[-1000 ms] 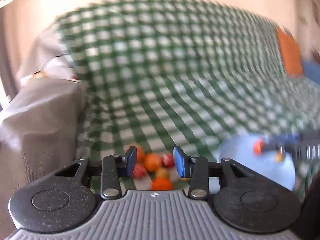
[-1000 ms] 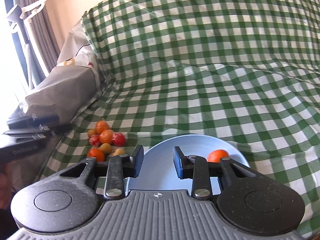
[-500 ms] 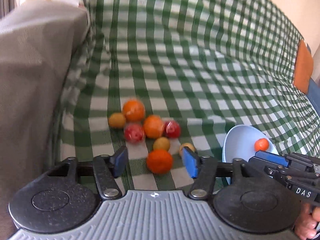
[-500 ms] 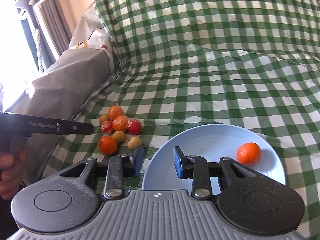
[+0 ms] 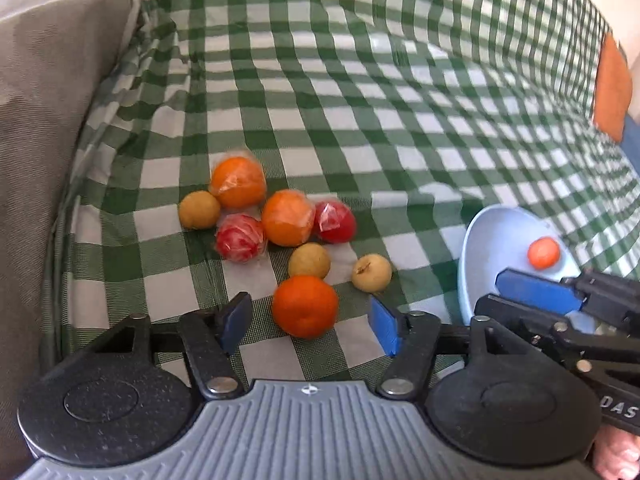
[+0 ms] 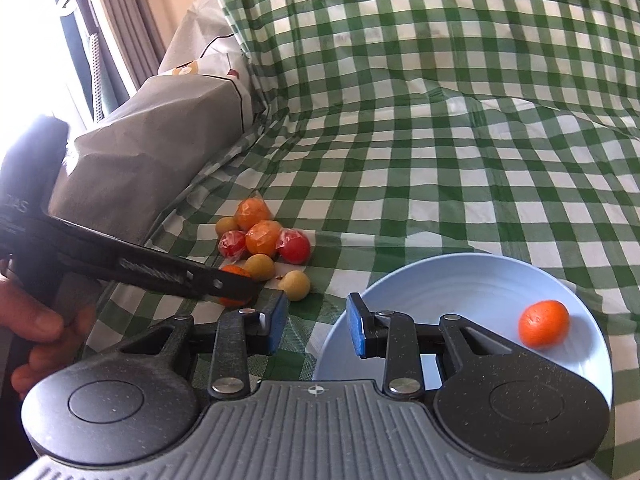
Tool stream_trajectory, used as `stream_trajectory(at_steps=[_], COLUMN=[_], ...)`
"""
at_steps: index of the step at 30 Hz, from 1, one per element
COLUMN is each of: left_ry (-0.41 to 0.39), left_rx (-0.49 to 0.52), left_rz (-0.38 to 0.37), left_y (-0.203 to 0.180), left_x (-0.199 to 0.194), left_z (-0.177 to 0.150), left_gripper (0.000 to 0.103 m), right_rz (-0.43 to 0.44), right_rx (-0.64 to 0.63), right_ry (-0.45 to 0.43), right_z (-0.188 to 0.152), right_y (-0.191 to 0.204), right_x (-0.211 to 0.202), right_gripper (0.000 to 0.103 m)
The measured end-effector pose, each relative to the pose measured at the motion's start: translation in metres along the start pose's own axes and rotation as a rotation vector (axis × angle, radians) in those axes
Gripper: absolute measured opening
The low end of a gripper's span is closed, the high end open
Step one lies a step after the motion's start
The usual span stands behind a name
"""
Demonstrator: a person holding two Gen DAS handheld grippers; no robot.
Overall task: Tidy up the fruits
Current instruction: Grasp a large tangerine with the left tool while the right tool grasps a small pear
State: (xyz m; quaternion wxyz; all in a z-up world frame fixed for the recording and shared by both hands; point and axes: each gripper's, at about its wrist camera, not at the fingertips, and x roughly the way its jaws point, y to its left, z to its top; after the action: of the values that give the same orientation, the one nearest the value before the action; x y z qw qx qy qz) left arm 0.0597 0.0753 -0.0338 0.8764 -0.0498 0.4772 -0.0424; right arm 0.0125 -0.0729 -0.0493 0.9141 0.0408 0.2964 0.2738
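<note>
A pile of fruit lies on the green checked cloth (image 5: pixel 360 92): two wrapped oranges (image 5: pixel 238 182), two wrapped red fruits (image 5: pixel 240 238), three small yellow-brown fruits (image 5: pixel 309 261) and a bare tangerine (image 5: pixel 305 306). My left gripper (image 5: pixel 310 326) points down at the pile. Its jaws are closing with the tangerine between them, and a gap shows on each side. A light blue plate (image 6: pixel 460 280) holds one tangerine (image 6: pixel 543 324). My right gripper (image 6: pixel 316 326) hovers at the plate's near left rim, its jaws narrowly apart and empty. In the right wrist view the left gripper's fingers (image 6: pixel 168 274) hide part of the tangerine.
A grey paper-wrapped bulk (image 5: pixel 52 80) rises just left of the fruit pile. The cloth slopes up behind it into a back wall. An orange patch (image 5: pixel 612 88) sits far right. Curtains and a bright window (image 6: pixel 80 20) are at the left. A person's hand (image 6: pixel 36 324) holds the left gripper.
My left gripper has tilted down and come close over the pile, its jaws now wider and either side of the tangerine. My right gripper has drifted nearer the plate and the pile.
</note>
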Motion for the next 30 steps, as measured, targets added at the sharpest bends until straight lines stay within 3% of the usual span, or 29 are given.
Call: stream_trajectory(at_steps=[1,2,10,16,23,25,30], left_ry=[0.014,0.023,-0.040,-0.085,-0.152,-0.167,-0.207], left_rx=[0.008,0.013,-0.041,-0.104,-0.109,-0.106,-0.109], left_rz=[0.007,0.016,0.029,0.064,0.083,0.087,0.102], left_y=[-0.001,-0.003,0.007,0.017,0.020,0.022,0.019], left_x=[0.004,0.008,-0.008,-0.023,-0.035,-0.038,-0.045], left_z=[0.000,0.000,-0.003,-0.005,-0.007,-0.007,-0.009], left_gripper=[0.054,0.039,0.039,0.039,0.039,0.039,0.039], right_rz=[0.003,0.005,0.038,0.001,-0.043,-0.059,-0.066], right_rx=[-0.003,-0.004,-0.010,-0.056,-0.096,-0.103,-0.079], right_ry=[0.002,0.004,0.027,0.064,0.106,0.130,0.112], right_z=[0.001,0.001,0.012,0.016,0.019,0.019,0.019], right_y=[0.000,0.000,0.013,0.027,0.042,0.043,0.035], right_x=[0.002,0.003,0.029,0.057,0.084,0.090,0.085], right_gripper=[0.034,0.035,0.035,0.035,0.036,0.028,0.028])
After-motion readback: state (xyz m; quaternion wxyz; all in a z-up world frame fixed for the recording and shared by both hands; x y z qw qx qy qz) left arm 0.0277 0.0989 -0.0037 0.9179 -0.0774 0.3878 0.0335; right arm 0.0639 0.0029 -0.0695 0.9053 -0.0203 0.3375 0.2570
